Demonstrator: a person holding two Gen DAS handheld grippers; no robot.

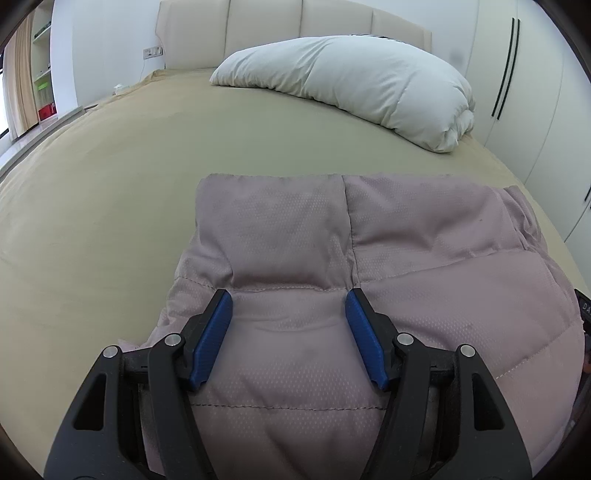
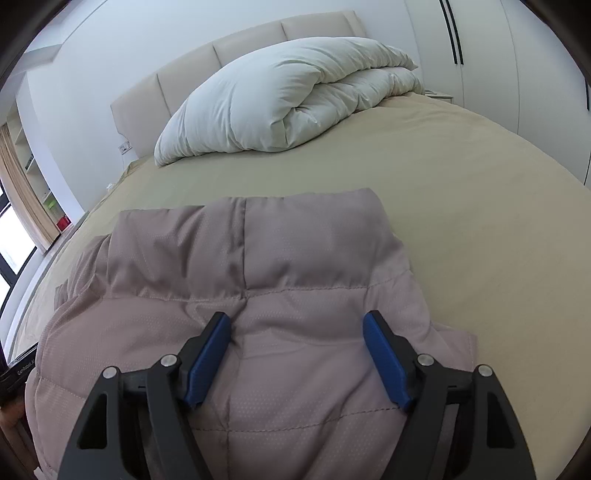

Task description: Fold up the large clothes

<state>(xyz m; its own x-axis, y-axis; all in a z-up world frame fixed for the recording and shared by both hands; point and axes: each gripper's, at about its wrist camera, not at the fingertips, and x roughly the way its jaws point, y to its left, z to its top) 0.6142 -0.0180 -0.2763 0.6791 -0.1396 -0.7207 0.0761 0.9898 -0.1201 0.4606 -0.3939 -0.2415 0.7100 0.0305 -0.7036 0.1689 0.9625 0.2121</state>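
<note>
A dusty-pink quilted jacket [image 1: 332, 258] lies folded on the tan bed, its collar end pointing toward the headboard. It also shows in the right wrist view [image 2: 258, 277]. My left gripper [image 1: 290, 299] is open, its blue pads [image 1: 212, 339] spread over the jacket's left part, just above or resting on the fabric. My right gripper [image 2: 297, 321] is open too, over the jacket's right part near its right edge. Neither holds any fabric.
The tan bedsheet [image 1: 110, 184] stretches ahead and to both sides. A rolled white duvet [image 1: 351, 85] lies near the padded headboard [image 1: 258, 33]; it also shows in the right wrist view [image 2: 277, 99]. White wardrobes [image 2: 517, 74] stand on the right, shelves and a window on the left.
</note>
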